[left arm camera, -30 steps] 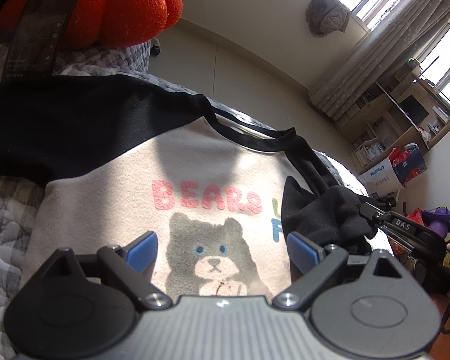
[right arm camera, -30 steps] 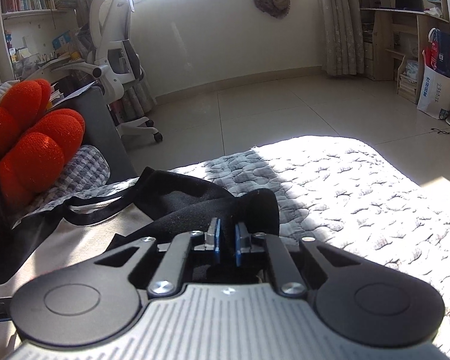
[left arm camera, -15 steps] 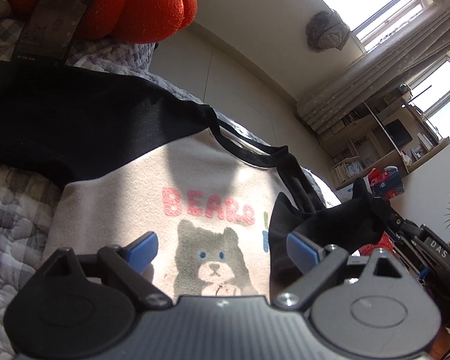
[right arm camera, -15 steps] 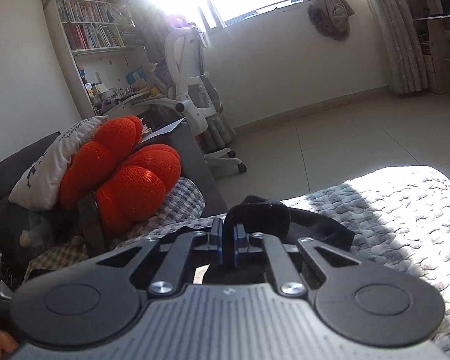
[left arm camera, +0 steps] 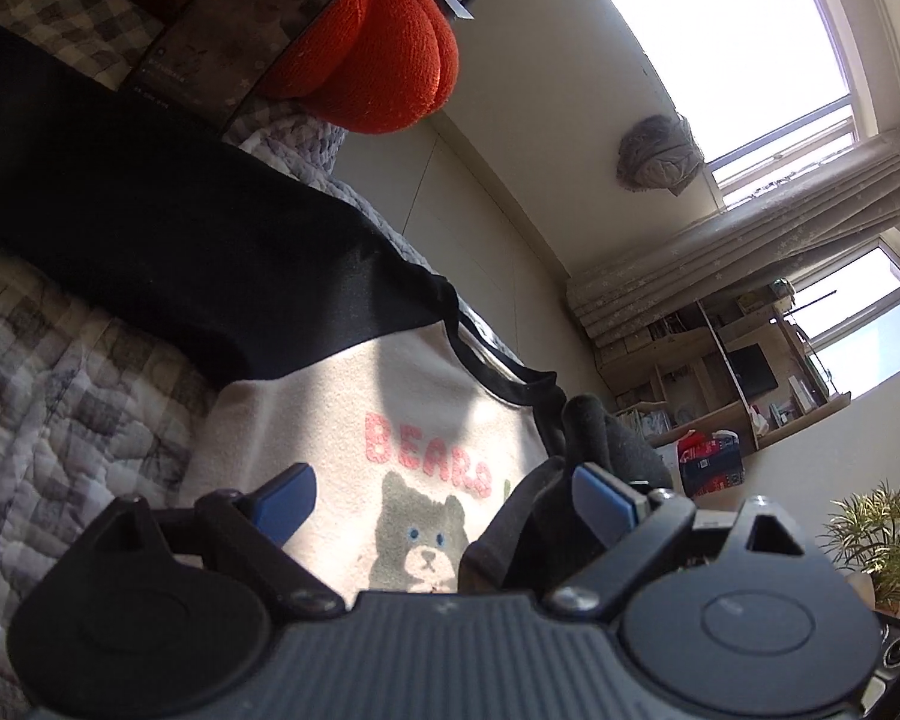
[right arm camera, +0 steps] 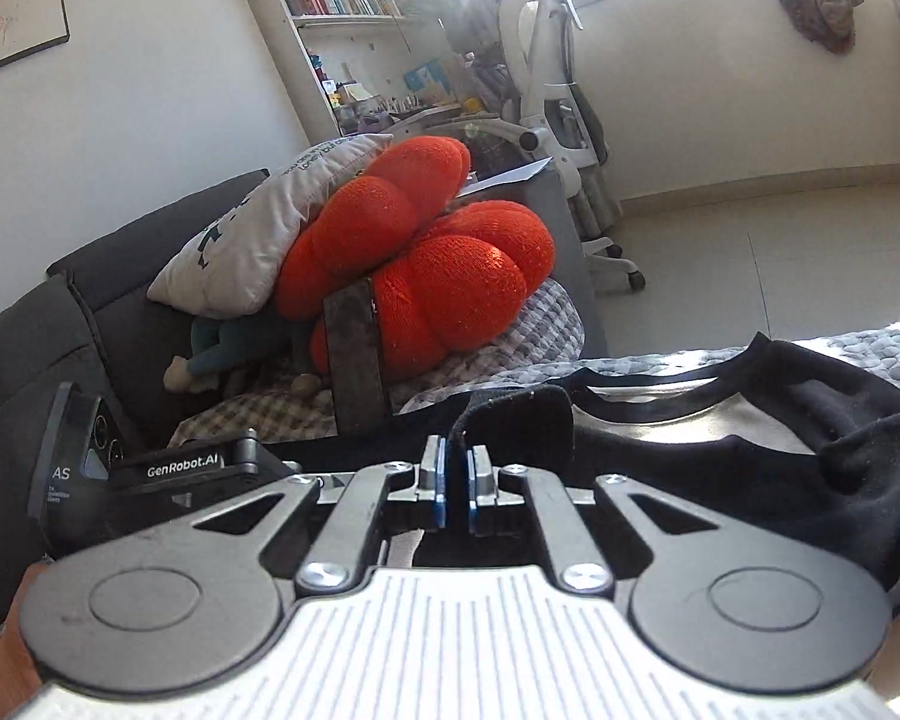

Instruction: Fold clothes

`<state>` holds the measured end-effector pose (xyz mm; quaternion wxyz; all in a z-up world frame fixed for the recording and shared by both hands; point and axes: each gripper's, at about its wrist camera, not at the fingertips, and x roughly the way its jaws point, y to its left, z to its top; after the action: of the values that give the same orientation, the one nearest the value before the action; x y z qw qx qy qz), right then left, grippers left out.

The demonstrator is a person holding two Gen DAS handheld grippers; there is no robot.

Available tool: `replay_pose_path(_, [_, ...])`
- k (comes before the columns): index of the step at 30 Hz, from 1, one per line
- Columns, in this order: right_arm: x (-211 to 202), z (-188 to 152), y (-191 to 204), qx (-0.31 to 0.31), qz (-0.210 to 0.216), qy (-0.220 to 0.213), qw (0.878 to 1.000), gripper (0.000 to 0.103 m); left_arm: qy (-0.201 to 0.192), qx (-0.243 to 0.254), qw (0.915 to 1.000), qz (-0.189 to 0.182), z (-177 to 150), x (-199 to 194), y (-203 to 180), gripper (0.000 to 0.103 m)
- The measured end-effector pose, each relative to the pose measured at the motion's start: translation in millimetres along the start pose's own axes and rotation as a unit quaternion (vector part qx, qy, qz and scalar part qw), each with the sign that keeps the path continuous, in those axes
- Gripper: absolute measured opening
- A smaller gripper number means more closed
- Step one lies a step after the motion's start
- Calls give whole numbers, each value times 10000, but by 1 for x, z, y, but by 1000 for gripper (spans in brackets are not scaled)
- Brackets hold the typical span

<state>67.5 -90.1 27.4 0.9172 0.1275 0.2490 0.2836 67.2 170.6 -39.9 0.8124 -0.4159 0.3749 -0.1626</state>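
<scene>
A cream sweatshirt (left arm camera: 342,414) with a bear print, the word BEARS and black sleeves lies face up on a grey quilt (left arm camera: 60,372). Its left black sleeve (left arm camera: 150,222) stretches out flat toward the cushions. My left gripper (left arm camera: 444,498) hovers open over the chest print, nothing between its blue pads. My right gripper (right arm camera: 456,474) is shut on the cuff of the other black sleeve (right arm camera: 522,420), which is lifted and drawn over the shirt's body (right arm camera: 690,426). That same bunched sleeve (left arm camera: 606,444) rises just behind my left gripper's right finger.
Two orange cushions (right arm camera: 450,276) and a white pillow (right arm camera: 258,228) are piled against the dark sofa back. A dark flat slab (right arm camera: 354,354) leans on the cushions. A white office chair (right arm camera: 546,90) and bookshelves stand behind; tiled floor lies to the right.
My right gripper has carried the black cuff up and leftward over the shirt, its view swinging from the floor to the sofa. My left gripper rolled and shifted, staying open.
</scene>
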Motion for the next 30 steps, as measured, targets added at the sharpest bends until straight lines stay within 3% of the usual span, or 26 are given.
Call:
replay_pose_path(4, [16, -14, 17, -161, 214, 293, 9992, 8, -128, -443, 9985, -281, 4, -7, 13, 92])
replay_pose_path(13, [29, -36, 39, -590, 582, 915, 9924, 9, -5, -115, 9996, 243, 4, 0, 8, 90])
replay_pose_path(17, [17, -29, 27, -585, 343, 863, 9940, 17, 124, 446, 9948, 911, 3, 6, 0, 88])
replay_pose_path(19, [14, -24, 15, -510, 129, 829, 9952, 20, 227, 765, 9908, 1089, 1, 9, -6, 85])
replay_pose_path(21, [7, -17, -2, -416, -160, 777, 9960, 31, 405, 1064, 9868, 1151, -3, 14, -9, 84])
replay_pose_path(23, [-1, -11, -18, -448, -495, 651, 9956, 51, 557, 1256, 9825, 1255, -9, 18, -9, 78])
replay_pose_path(29, [-23, 13, -76, -533, -1821, 274, 9815, 52, 648, 1892, 9638, 1764, -19, 26, -14, 42])
replay_pose_path(30, [-27, 16, -86, -452, -1940, 233, 9797, 52, 633, 1992, 9603, 1847, -20, 27, -14, 29])
